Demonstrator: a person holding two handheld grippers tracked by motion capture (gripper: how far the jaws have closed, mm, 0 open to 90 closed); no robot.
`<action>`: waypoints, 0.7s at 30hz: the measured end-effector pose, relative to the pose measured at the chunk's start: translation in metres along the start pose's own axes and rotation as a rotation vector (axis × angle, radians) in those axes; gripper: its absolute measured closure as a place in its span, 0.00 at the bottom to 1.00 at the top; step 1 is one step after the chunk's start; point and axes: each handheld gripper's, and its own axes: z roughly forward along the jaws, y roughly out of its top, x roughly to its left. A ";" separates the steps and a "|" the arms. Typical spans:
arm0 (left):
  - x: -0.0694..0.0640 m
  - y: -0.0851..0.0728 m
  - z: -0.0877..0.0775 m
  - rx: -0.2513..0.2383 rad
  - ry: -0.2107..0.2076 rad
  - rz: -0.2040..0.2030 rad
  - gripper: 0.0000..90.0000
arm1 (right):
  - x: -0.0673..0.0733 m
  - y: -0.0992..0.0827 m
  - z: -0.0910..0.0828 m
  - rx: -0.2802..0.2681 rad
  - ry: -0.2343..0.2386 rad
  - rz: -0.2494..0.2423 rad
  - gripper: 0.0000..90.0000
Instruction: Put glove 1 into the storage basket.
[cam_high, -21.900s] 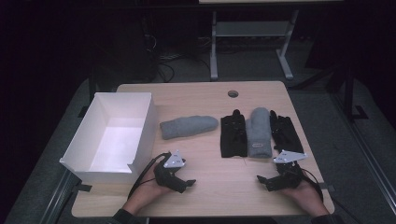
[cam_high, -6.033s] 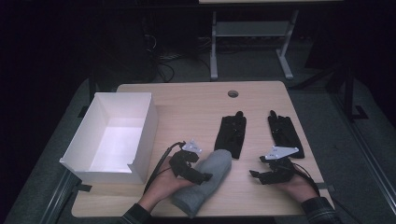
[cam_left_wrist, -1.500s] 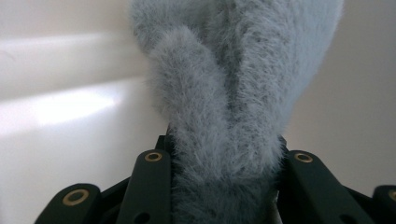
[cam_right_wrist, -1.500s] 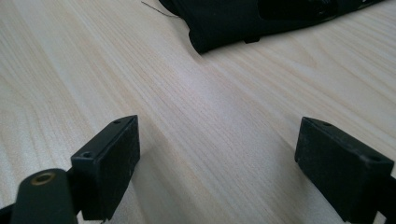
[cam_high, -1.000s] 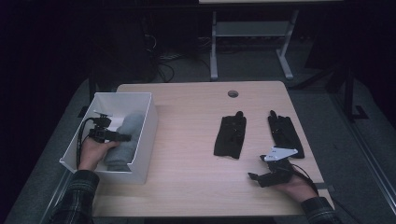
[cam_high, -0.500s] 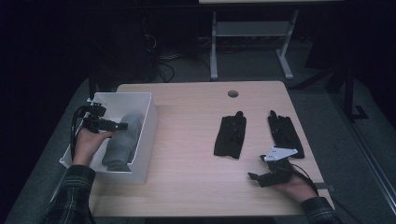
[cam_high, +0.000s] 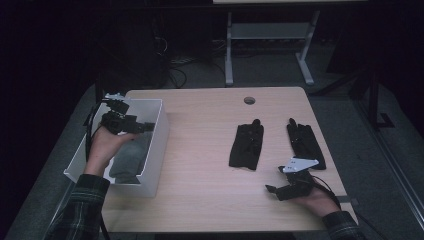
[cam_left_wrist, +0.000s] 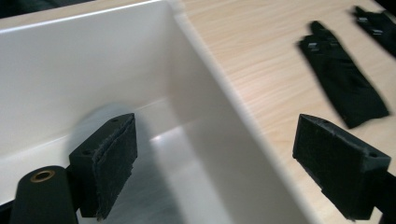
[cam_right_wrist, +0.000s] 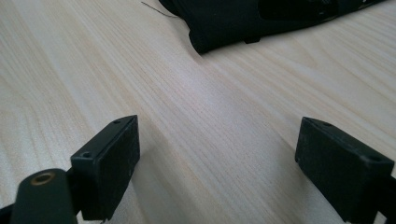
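Note:
A grey cloth bundle (cam_high: 129, 159) lies inside the white box (cam_high: 156, 142) at the table's left. My left gripper (cam_high: 148, 127) hovers above the box near its right wall. It is open, nothing is between the pads, and its jaws have just been opening. In the left gripper view this gripper (cam_left_wrist: 219, 156) straddles the box wall (cam_left_wrist: 224, 121). Two black gloves (cam_high: 246, 146) (cam_high: 305, 145) lie flat at centre right. My right gripper (cam_high: 271, 190) rests open on the wood near the front edge, just short of a black glove (cam_right_wrist: 261, 18).
A round grommet (cam_high: 249, 100) sits near the table's far edge. Behind the table stands a metal frame (cam_high: 229, 55) with cables on the floor. Bare wood (cam_high: 200, 150) stretches between the box and the gloves.
My left gripper has risen out of the box and moved toward its far end, leaving the grey bundle inside. The right gripper has kept still.

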 end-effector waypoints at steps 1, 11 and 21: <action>-0.012 0.003 0.004 -0.005 -0.019 0.023 0.15 | 0.000 0.000 0.000 -0.001 0.000 0.000 0.15; -0.058 0.007 0.022 -0.016 -0.085 0.080 0.16 | 0.000 0.000 0.000 -0.002 0.000 0.000 0.15; -0.109 -0.003 0.041 -0.023 -0.132 0.142 0.16 | 0.000 0.000 0.000 -0.002 0.001 0.001 0.15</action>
